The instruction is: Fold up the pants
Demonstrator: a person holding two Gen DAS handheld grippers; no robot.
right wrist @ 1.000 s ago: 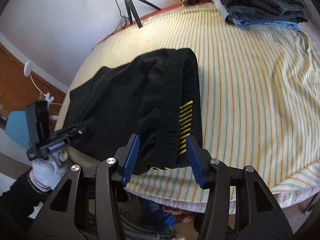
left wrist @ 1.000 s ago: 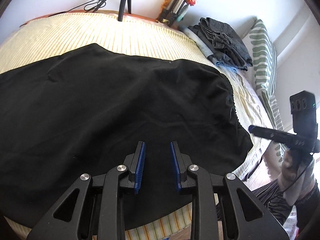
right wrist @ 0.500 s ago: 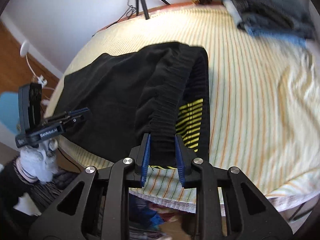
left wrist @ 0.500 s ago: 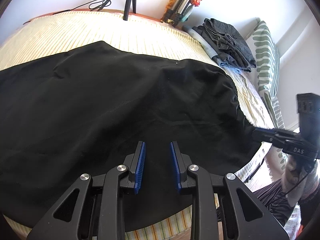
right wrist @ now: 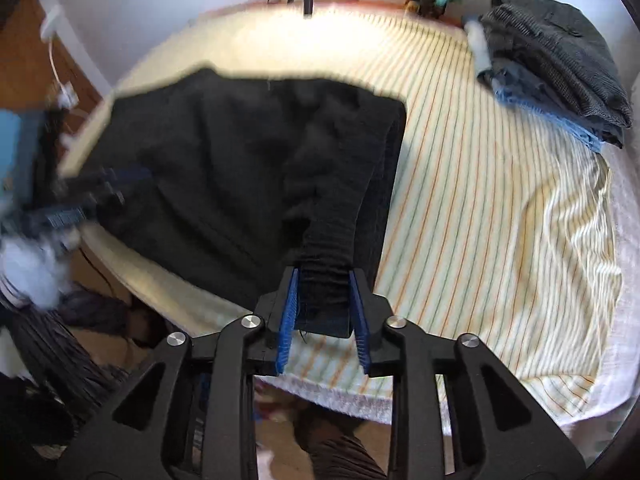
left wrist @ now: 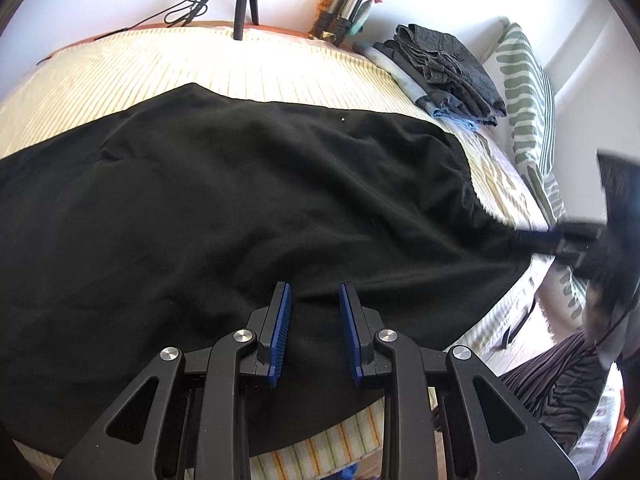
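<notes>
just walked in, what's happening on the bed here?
A person with two handheld grippers is folding black pants spread on a striped bed sheet. The right gripper is clamped on the elastic waistband near the bed's front edge, with the fabric bunched and pulled toward it. The left gripper is open over the middle of the pants, gripping nothing. A stack of folded clothes sits at the far corner. No fold is made yet.

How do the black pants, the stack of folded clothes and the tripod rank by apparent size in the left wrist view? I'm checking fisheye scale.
1. black pants
2. stack of folded clothes
3. tripod, partly cropped and farther off, so its rank is unsure.
</notes>
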